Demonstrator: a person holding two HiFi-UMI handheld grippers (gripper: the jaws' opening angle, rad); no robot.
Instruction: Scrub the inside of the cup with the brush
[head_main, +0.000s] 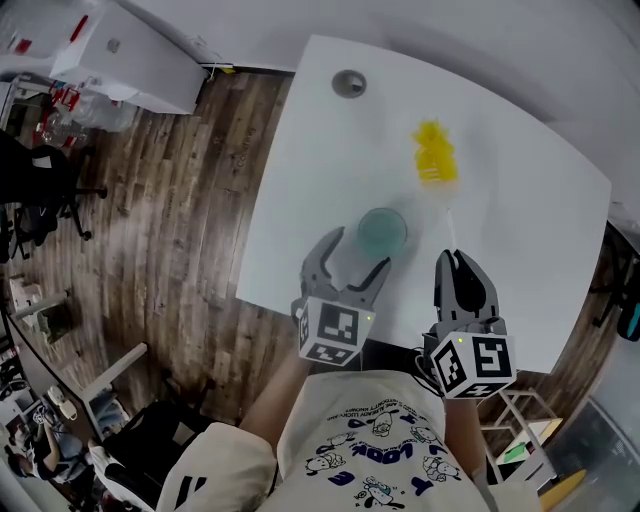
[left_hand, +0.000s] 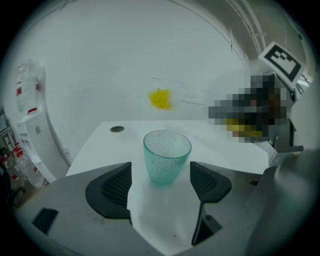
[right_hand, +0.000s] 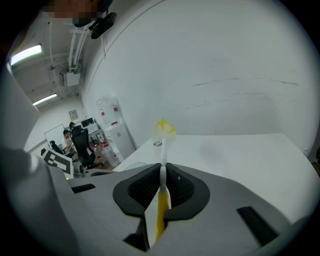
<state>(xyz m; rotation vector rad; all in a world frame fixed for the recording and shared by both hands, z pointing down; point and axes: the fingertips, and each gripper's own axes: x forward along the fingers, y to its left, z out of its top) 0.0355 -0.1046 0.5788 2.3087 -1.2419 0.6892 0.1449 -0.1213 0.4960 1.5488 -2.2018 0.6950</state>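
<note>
- My right gripper (head_main: 456, 260) is clamped on the brush (right_hand: 162, 155) by its thin handle; the yellow bristle head (head_main: 434, 152) points away from me, past the cup.
- My left gripper (head_main: 358, 252) is spread wide, the pads either side of the green dimpled cup (left_hand: 167, 156) without touching it.
- The cup stands upright near the white table's (head_main: 520, 230) front edge.
- As I judge it, no scrubbing has begun: I must first steady the cup, then put the bristles in.
- Only a round grommet (head_main: 349, 83) lies far off; nothing blocks the way.
</note>
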